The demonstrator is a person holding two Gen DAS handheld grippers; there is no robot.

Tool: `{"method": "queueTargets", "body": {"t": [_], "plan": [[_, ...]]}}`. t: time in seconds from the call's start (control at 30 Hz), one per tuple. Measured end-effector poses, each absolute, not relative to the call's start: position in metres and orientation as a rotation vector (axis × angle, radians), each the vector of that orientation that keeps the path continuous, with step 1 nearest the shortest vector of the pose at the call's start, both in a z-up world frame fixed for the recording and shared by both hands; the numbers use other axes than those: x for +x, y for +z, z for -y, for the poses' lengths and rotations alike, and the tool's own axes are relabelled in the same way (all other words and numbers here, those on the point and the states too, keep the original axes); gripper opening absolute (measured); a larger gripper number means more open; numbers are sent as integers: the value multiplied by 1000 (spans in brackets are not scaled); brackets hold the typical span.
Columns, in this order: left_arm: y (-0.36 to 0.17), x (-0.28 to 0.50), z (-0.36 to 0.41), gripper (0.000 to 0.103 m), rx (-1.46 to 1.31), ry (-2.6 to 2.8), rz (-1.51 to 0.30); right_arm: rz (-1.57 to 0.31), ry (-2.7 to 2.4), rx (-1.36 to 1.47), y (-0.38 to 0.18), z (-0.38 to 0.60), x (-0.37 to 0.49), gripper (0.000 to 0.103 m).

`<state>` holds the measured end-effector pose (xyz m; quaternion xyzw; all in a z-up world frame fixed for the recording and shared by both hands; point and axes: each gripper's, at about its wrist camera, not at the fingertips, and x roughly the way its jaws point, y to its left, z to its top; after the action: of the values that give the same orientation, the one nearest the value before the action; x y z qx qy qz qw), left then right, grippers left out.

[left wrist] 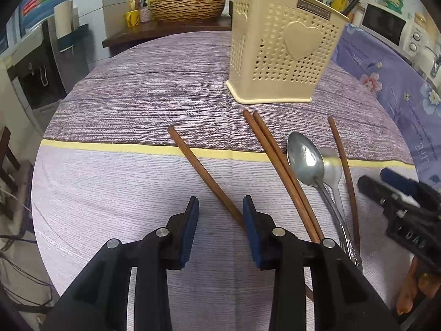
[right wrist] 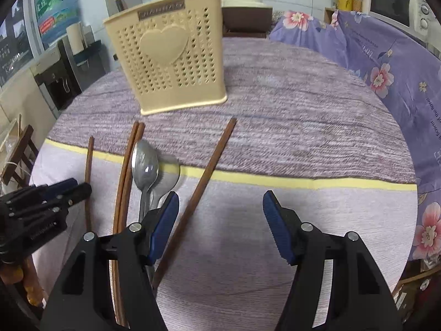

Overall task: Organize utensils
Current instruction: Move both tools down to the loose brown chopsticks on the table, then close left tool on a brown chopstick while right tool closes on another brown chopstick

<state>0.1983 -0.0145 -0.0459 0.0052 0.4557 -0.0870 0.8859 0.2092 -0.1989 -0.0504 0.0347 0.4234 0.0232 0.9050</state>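
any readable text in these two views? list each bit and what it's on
"LIFE": floral purple cloth, at its edge in the left wrist view.
"of the flower": the same cloth, along its right edge in the right wrist view; other print there is too small to read.
Brand plate on the beige utensil holder: raised letters, too blurred to read.
Marking on the right gripper: unreadable.
Blue packaging on the back wall: unreadable.

We list: round table (left wrist: 124,179), purple striped cloth; on it beige holder (left wrist: 281,55), four chopsticks (left wrist: 281,171), two spoons (left wrist: 306,160).
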Motion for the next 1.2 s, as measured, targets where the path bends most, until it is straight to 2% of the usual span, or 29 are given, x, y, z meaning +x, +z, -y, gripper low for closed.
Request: {"method": "queueTargets", "body": {"t": [0.13,0.23,0.3,0.33,0.43,0.57,0.7,0.77,0.93,1.0,1.03,1.2], "plan": [[-45,197,15,34,0,-170,-947,-917,40,61,-59,189,212,56],[-43,194,13,35,-19,-165,-939,-917,21,43,-60,185,212,55],[-41,190,9,42,-31,-153,-921,-916,18,36,-60,182,213,53],[-39,188,8,49,-36,-140,-911,-915,18,32,-61,182,213,49],[-38,187,6,58,-40,-118,-902,-910,33,21,-61,180,213,36],[-45,191,2,59,-29,-85,-922,-916,68,28,-59,183,216,22],[-48,197,-1,59,-43,-93,-926,-938,117,85,-58,191,219,14],[-48,202,1,57,-31,-104,-928,-951,137,111,-57,195,221,12],[-47,214,0,25,-37,-154,-937,-972,141,166,-57,205,226,12],[-47,220,-2,19,-38,-164,-951,-981,141,251,-58,214,230,12],[-47,221,-2,16,-39,-168,-955,-988,135,280,-58,217,232,13],[-47,229,-6,16,-44,-137,-970,-976,56,262,-56,216,241,16]]}}
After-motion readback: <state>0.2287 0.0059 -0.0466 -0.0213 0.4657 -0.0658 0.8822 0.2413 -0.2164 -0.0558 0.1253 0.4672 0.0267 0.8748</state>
